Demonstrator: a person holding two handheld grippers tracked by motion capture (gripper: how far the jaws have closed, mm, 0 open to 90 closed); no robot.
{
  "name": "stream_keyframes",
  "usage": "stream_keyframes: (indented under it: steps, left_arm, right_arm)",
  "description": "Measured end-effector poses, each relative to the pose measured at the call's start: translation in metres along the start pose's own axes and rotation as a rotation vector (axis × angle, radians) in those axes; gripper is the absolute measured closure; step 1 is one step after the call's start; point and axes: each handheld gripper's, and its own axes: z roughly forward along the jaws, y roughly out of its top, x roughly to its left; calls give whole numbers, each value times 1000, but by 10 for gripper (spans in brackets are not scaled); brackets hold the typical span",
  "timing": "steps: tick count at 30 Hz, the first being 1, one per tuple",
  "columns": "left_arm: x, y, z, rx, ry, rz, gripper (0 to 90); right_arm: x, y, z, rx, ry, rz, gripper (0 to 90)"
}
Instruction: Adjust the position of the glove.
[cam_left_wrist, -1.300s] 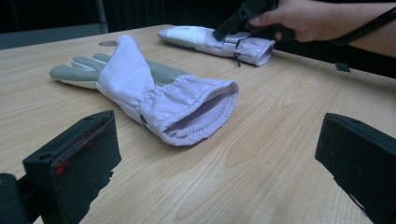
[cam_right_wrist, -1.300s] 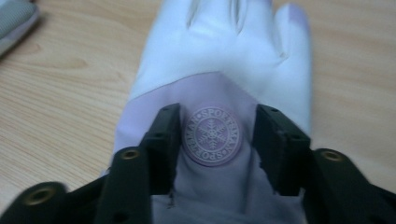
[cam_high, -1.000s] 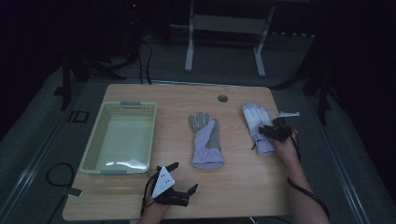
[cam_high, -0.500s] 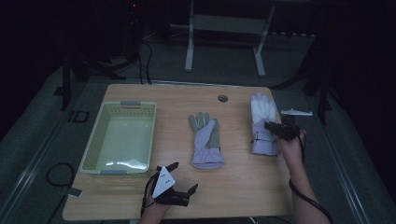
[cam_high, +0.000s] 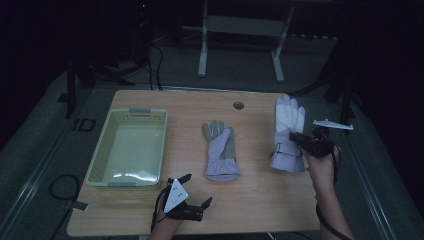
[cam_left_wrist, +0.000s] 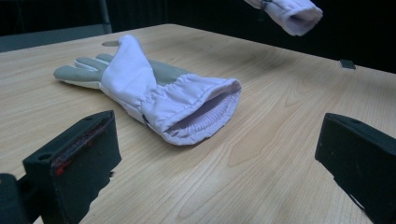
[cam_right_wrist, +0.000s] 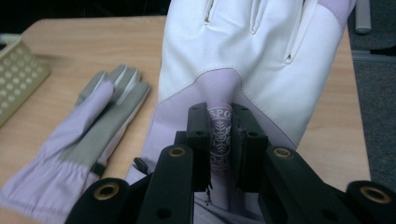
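Right gripper (cam_high: 299, 138) has its jaws clenched on a pinch of the white glove (cam_high: 287, 131), lifting it off the surface (cam_high: 260, 200) at the right side. Left gripper (cam_high: 192, 195) sits near the front edge w/ jaws released — the grey-palmed glove (cam_high: 220, 150) lies flat mid-surface, green basket (cam_high: 129, 148) to its left.

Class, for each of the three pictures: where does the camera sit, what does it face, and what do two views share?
High view: above the table, facing forward and down; both forearms enter below.
Left gripper view: on the left tool, facing the lying glove.
Right gripper view: on the right tool, pinching the held glove.
Shared: both gloves.
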Motion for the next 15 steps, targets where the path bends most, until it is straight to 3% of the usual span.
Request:
stream_keyframes:
  steps: [4,8,15]
  left_arm:
    - [0,0,0,1,0,8,0]
    - [-1,0,0,0,-1,10,0]
    - [-1,0,0,1,2,9,0]
  right_arm:
    - [4,-8,-4,-4,5,7,789]
    - [16,-24,-5,12,2,-19,789]
    - [17,-43,19,82,0,-14,786]
